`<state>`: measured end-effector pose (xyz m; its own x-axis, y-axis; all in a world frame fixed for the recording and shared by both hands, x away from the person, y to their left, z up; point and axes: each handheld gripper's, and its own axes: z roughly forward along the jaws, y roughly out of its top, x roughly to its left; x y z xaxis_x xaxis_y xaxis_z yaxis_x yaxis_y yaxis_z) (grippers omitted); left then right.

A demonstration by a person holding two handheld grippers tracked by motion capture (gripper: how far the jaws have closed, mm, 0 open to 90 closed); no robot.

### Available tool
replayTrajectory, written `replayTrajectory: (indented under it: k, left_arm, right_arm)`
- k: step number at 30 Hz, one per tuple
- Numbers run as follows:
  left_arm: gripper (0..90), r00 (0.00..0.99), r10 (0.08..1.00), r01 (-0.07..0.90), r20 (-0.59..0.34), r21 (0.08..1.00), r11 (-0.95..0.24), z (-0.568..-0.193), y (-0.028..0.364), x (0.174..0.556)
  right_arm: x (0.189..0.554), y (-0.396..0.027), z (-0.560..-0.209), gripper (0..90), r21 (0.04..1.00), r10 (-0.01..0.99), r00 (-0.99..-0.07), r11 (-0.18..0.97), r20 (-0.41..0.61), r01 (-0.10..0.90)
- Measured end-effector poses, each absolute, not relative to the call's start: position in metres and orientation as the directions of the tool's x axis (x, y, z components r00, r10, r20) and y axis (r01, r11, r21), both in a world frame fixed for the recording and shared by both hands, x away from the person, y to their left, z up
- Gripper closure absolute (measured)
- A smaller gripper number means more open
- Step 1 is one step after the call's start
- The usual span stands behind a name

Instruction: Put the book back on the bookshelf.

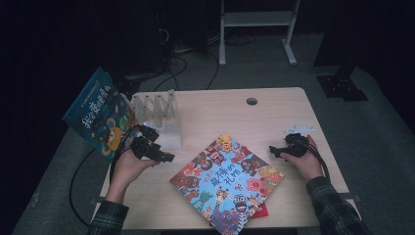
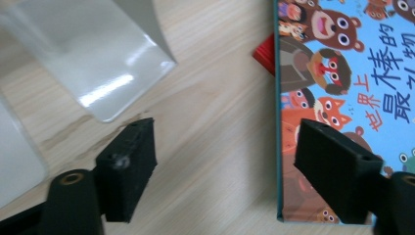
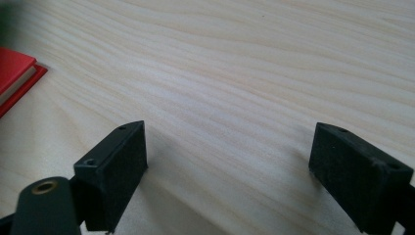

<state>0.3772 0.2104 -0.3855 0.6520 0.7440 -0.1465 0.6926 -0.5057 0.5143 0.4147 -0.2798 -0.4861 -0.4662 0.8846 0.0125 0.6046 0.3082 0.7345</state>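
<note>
The left gripper [image 1: 166, 157] sits low over the table [image 1: 274, 112], at about eight o'clock from the table's middle. The left hand [image 1: 128, 165] holds it from behind, forearm coming up from the bottom edge, and the jaws point toward three o'clock. They stand spread with nothing between them. In the left gripper view bare wood lies in the gap, and the far jaw overlaps the corner of the animal picture book [image 2: 342, 98], which lies flat near the table's front edge, at six o'clock from the middle. A red book [image 2: 265, 54] peeks out from under it.

At ten o'clock from the left gripper stands a clear book rack [image 1: 159, 115], with a blue picture book [image 1: 98, 115] leaning against its left end.

The right gripper [image 1: 274, 151] rests at about four o'clock on the table, the right hand [image 1: 306, 159] wrapped round it, jaws pointing toward nine o'clock at the animal picture book. They too are spread wide over bare wood, gripping nothing.
</note>
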Motion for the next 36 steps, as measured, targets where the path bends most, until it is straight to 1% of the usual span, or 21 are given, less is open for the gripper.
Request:
replayTrajectory:
  k: [2, 8, 10, 11, 14, 15, 16, 20, 23, 27, 36]
  left_arm:
    - [17.8, 0.667, 0.732, 0.681, -0.141, 0.514, -0.522, -0.391, 0.207, 0.375]
    - [13.3, 0.697, 0.698, 0.664, -0.168, 0.518, -0.539, -0.408, 0.196, 0.369]
    - [11.7, 0.706, 0.687, 0.660, -0.169, 0.510, -0.552, -0.411, 0.194, 0.367]
    - [11.4, 0.707, 0.685, 0.660, -0.176, 0.511, -0.551, -0.412, 0.193, 0.366]
    - [11.4, 0.720, 0.663, 0.653, -0.204, 0.520, -0.550, -0.415, 0.192, 0.362]
    - [11.3, 0.721, 0.661, 0.653, -0.209, 0.525, -0.546, -0.416, 0.191, 0.361]
    - [11.3, 0.722, 0.658, 0.653, -0.212, 0.523, -0.548, -0.417, 0.191, 0.360]
    - [9.7, 0.731, 0.646, 0.650, -0.219, 0.511, -0.562, -0.424, 0.187, 0.354]
    - [7.0, 0.744, 0.632, 0.641, -0.219, 0.503, -0.580, -0.428, 0.184, 0.348]
    - [2.3, 0.763, 0.609, 0.623, -0.218, 0.501, -0.601, -0.431, 0.180, 0.341]
    - [2.1, 0.785, 0.577, 0.602, -0.228, 0.501, -0.622, -0.434, 0.181, 0.326]
  right_arm:
    - [0.414, -0.280, -0.486, 13.1, 0.735, 0.884, -0.467, 0.309, 0.012, 0.604]
    - [0.413, -0.280, -0.486, 13.5, 0.735, 0.880, -0.474, 0.315, 0.010, 0.600]
    - [0.412, -0.280, -0.486, 15.3, 0.738, 0.880, -0.474, 0.313, 0.011, 0.598]
    - [0.411, -0.281, -0.486, 17.2, 0.738, 0.879, -0.476, 0.314, 0.011, 0.597]
    - [0.409, -0.282, -0.482, 27.4, 0.723, 0.879, -0.477, 0.323, 0.011, 0.611]
    - [0.407, -0.282, -0.479, 33.2, 0.713, 0.877, -0.481, 0.332, 0.007, 0.617]
    - [0.405, -0.282, -0.478, 35.2, 0.711, 0.875, -0.485, 0.337, 0.005, 0.617]
    - [0.393, -0.285, -0.469, 35.0, 0.716, 0.862, -0.505, 0.330, 0.036, 0.615]
    - [0.381, -0.288, -0.462, 32.0, 0.715, 0.849, -0.524, 0.328, 0.064, 0.618]
    - [0.366, -0.290, -0.459, 30.6, 0.714, 0.837, -0.544, 0.341, 0.066, 0.612]
    - [0.333, -0.298, -0.456, 28.0, 0.716, 0.815, -0.572, 0.345, 0.093, 0.608]
